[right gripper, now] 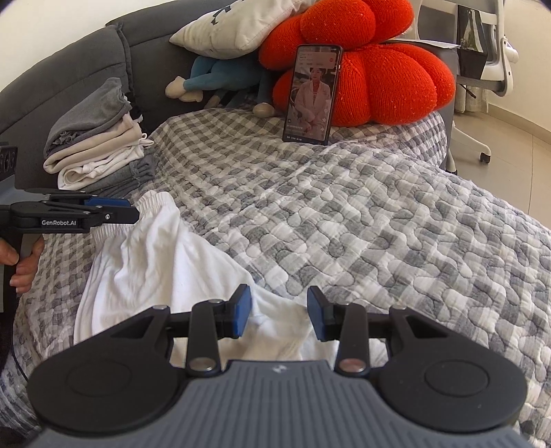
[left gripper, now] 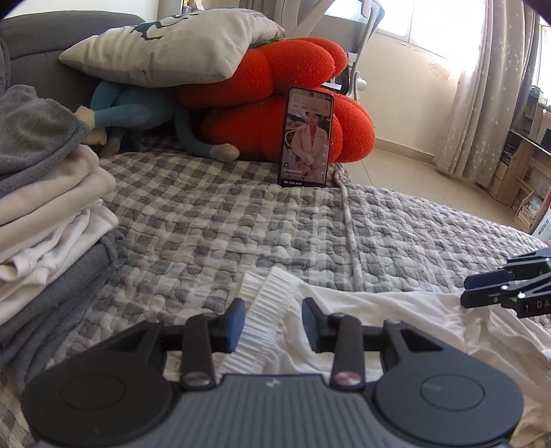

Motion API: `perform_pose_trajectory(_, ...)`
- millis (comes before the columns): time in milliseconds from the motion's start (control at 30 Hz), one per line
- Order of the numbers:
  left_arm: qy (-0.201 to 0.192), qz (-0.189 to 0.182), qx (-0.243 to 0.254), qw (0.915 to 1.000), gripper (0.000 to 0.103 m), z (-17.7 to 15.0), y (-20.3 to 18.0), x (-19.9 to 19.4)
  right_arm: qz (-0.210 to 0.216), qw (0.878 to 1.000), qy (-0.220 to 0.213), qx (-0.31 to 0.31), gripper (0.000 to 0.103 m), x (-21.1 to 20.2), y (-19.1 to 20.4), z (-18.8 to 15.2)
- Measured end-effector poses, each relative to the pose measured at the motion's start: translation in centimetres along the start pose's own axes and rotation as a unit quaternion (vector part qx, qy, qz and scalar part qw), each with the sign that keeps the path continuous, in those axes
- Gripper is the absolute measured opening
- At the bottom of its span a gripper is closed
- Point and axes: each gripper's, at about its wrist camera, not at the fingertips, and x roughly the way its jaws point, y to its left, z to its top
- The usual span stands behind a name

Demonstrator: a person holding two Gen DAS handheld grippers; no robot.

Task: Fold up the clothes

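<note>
Sunlit curtained window (left gripper: pixel 430 24), tiled floor (left gripper: pixel 406 169), grey headboard (right gripper: pixel 69 69).

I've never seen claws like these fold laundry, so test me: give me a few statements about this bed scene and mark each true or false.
1. A phone leans upright against the red cushion. True.
2. The white garment is already on the folded stack. False: it lies spread on the checked quilt.
3. The left claw has the garment's ribbed waistband between its open pads. True.
4. The right claw is clamped on the phone. False: it is open above the white garment.
5. The cushion is blue. False: red.
</note>
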Motion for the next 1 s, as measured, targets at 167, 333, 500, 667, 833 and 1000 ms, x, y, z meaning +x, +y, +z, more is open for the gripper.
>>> perform_pose_trajectory(167,0.000,0.000,0.009,1.0000,0.000,-0.6,0.3,0.0,-0.004,1.000,0.002,0.000,0.040,0.3,-0.1,-0.2)
perform_pose_trajectory(333,-0.028,0.008,-0.002,0.9996,0.000,-0.8,1.1,-1.8,-0.005,1.000,0.001,0.001,0.040,0.2,-0.2,-0.3)
perform_pose_trajectory(500,-0.006,0.031,-0.022,0.9992,0.000,-1.6,2.9,-1.6,-0.007,1.000,0.001,0.005,0.040,0.2,-0.4,-0.4)
perform_pose_trajectory(667,-0.016,-0.018,-0.059,0.9980,0.007,-1.0,3.6,-1.6,-0.008,1.000,0.001,0.005,0.040,0.2,-0.3,-0.4)
perform_pose_trajectory(833,-0.012,-0.048,-0.051,0.9975,0.030,-0.3,2.6,-0.6,-0.006,1.000,0.001,0.008,0.040,0.3,-0.4,-0.4)
perform_pose_trajectory(1000,-0.016,-0.074,-0.069,0.9948,0.030,0.2,2.6,-0.4,-0.005,1.000,0.001,0.009,0.040,0.2,-0.5,-0.5)
